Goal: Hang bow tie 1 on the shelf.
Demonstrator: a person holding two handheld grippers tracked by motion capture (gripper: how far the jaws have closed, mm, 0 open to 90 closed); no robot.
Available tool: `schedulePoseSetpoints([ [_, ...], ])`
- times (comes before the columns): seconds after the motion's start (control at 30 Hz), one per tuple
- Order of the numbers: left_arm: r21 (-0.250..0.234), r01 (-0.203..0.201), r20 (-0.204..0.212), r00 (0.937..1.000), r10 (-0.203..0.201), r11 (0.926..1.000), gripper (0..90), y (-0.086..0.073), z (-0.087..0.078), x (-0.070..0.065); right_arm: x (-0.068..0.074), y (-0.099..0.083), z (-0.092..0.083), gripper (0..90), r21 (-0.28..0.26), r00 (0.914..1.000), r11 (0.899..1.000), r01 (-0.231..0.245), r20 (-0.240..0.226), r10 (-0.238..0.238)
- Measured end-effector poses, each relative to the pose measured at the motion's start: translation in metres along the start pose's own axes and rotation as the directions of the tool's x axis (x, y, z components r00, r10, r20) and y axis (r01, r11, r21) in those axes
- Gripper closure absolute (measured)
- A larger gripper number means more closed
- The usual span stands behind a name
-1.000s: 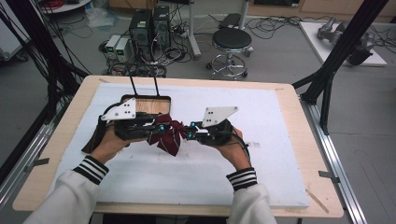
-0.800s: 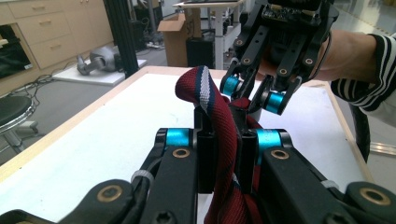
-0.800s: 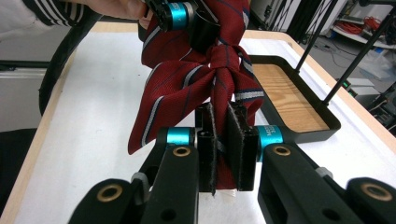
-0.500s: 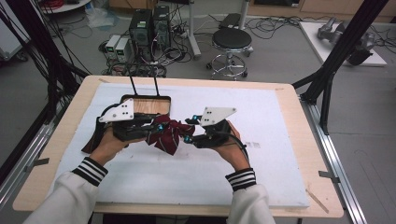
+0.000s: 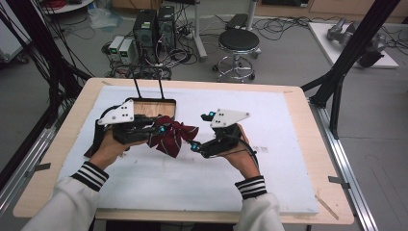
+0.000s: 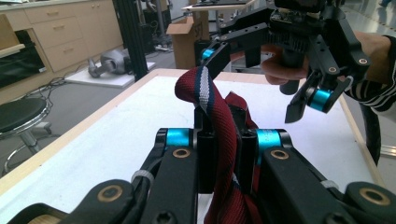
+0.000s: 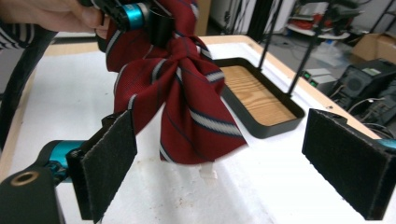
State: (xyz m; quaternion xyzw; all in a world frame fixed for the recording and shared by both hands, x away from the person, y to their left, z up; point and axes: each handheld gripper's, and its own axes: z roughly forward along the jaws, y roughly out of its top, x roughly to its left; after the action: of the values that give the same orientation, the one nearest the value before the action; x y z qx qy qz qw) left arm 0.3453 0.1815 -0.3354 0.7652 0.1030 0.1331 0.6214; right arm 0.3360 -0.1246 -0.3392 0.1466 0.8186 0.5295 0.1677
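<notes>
A dark red tie (image 5: pixel 172 137) with white and navy stripes, knotted into a bow, hangs above the white mat. My left gripper (image 5: pixel 161 130) is shut on it; in the left gripper view the band (image 6: pixel 219 126) runs up between the closed jaws of that gripper (image 6: pixel 222 119). My right gripper (image 5: pixel 199 131) stands just right of the tie, and its jaws have just been opening. Its pads (image 7: pixel 109 163) are wide apart around the right gripper's middle (image 7: pixel 229 161), touching nothing. The tie (image 7: pixel 182 98) dangles in front of them, and the left gripper (image 7: pixel 149 18) holds its top.
A black tray (image 5: pixel 154 99) with a wooden bottom and two upright rods sits behind the left gripper, also seen in the right gripper view (image 7: pixel 261 130). The white mat (image 5: pixel 288 144) covers most of the wooden table. A stool (image 5: pixel 239 41) and computers (image 5: pixel 154 24) stand beyond it.
The right gripper has let go of the tie: its jaws went from shut on the cloth to wide open. The left gripper keeps its hold, and neither hand has shifted.
</notes>
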Motion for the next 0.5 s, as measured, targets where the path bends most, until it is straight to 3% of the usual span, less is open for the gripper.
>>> schedulePoseSetpoints([
  [0.2,-0.011,-0.003,-0.027,0.9996,0.002,0.9999,83.3,0.006,-0.010,0.005,-0.002,-0.007,-0.014,9.3,-0.030,0.9979,0.999,-0.033,0.055,0.034],
  [0.5,-0.023,-0.009,-0.084,0.9965,0.007,0.9997,83.3,0.013,-0.029,0.018,-0.003,-0.020,-0.041,9.3,-0.109,0.9837,0.992,-0.070,0.158,0.086],
])
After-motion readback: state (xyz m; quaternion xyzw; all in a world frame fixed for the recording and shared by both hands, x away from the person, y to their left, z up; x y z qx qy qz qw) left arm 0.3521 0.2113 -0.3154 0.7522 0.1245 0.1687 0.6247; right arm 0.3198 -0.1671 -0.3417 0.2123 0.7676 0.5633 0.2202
